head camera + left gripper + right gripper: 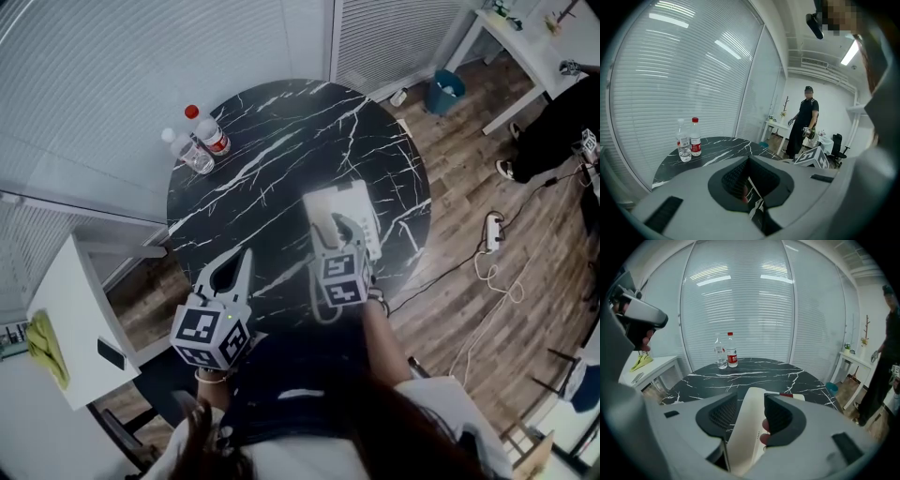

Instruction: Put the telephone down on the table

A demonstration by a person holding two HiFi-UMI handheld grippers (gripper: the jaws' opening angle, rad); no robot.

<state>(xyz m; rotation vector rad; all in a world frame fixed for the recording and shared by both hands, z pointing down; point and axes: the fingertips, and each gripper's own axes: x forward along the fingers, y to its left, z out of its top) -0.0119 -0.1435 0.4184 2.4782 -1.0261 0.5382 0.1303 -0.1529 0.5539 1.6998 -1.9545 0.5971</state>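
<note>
A white telephone (345, 206) lies on the right half of the round black marble table (281, 141). My right gripper (339, 232) hangs right over it. In the right gripper view its jaws (751, 409) stand on either side of the white handset (746, 432); a thin gap shows at the left pad, so the pads do not press on it. Part of the phone's base (793, 397) shows beyond the handset. My left gripper (234, 269) hovers over the table's near left edge, jaws (751, 183) together and empty.
Two water bottles (202, 141) stand at the table's far left edge. A white side table (75, 319) with a yellow cloth (47, 347) is at the left. A person in black (562, 122), a blue bin (445, 91) and a power strip (491, 230) are at the right.
</note>
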